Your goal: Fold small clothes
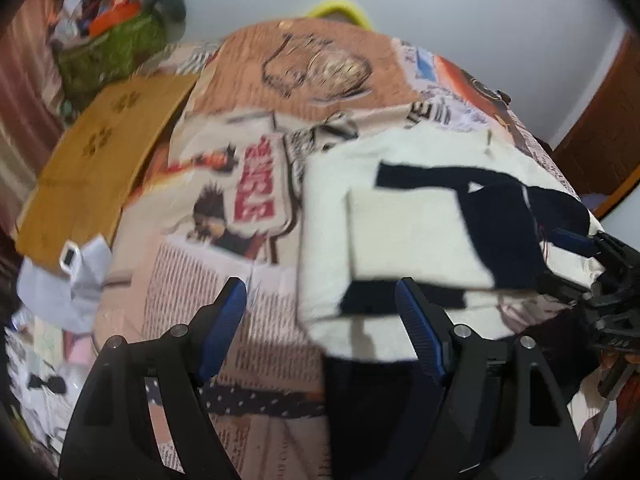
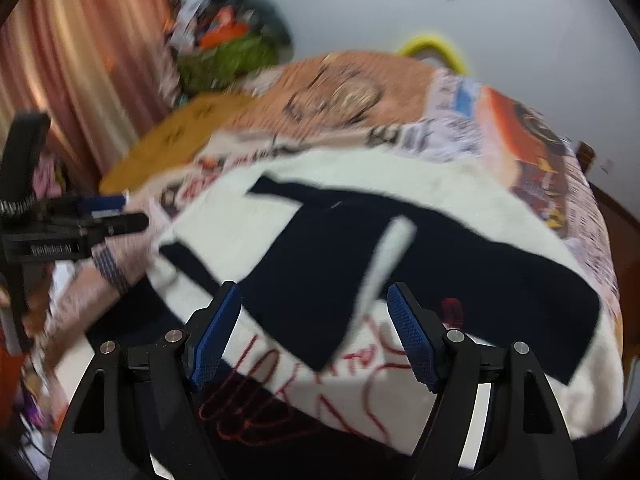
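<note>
A small white and navy garment point(image 1: 404, 220) with red stitched lettering lies partly folded on the printed bedspread point(image 1: 224, 264). It fills the right wrist view point(image 2: 460, 216). My left gripper point(image 1: 322, 300) is open and empty, its fingers over the garment's near left edge. My right gripper point(image 2: 314, 304) is open and empty, just above the garment's navy panel. The right gripper shows at the right edge of the left wrist view point(image 1: 600, 256). The left gripper shows at the left of the right wrist view point(image 2: 116, 212).
A mustard cloth point(image 1: 100, 168) lies at the bed's left. A green basket of clutter point(image 1: 116, 40) stands behind it. Crumpled white paper point(image 1: 76, 280) lies at the near left. A yellow hoop point(image 1: 340, 8) rests against the wall. A curtain point(image 2: 80, 60) hangs left.
</note>
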The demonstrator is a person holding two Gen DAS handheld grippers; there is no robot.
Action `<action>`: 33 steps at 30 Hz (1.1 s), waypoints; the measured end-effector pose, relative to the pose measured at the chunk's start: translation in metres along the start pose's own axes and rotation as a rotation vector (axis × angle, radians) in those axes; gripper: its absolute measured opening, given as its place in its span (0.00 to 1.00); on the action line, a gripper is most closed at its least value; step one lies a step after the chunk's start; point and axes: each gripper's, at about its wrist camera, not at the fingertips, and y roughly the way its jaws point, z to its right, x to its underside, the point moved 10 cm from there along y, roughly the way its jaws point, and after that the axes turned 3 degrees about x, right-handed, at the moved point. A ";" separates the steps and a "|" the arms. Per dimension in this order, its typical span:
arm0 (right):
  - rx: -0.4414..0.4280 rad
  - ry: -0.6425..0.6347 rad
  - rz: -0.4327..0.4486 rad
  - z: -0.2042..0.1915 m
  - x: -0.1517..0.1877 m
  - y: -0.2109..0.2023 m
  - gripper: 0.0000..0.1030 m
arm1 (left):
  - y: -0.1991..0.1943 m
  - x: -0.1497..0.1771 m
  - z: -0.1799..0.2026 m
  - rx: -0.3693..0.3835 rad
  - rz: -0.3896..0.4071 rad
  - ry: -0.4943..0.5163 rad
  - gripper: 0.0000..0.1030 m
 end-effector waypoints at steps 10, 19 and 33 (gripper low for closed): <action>0.077 -0.147 -0.078 -0.022 -0.001 0.043 0.69 | 0.037 0.015 -0.018 -0.011 -0.072 -0.034 0.74; 0.128 -0.122 -0.012 -0.003 -0.020 0.038 0.20 | 0.061 0.025 -0.016 -0.028 -0.097 -0.030 0.76; 0.121 0.298 0.033 0.110 0.043 -0.026 0.16 | 0.063 0.027 -0.018 -0.082 -0.092 -0.013 0.84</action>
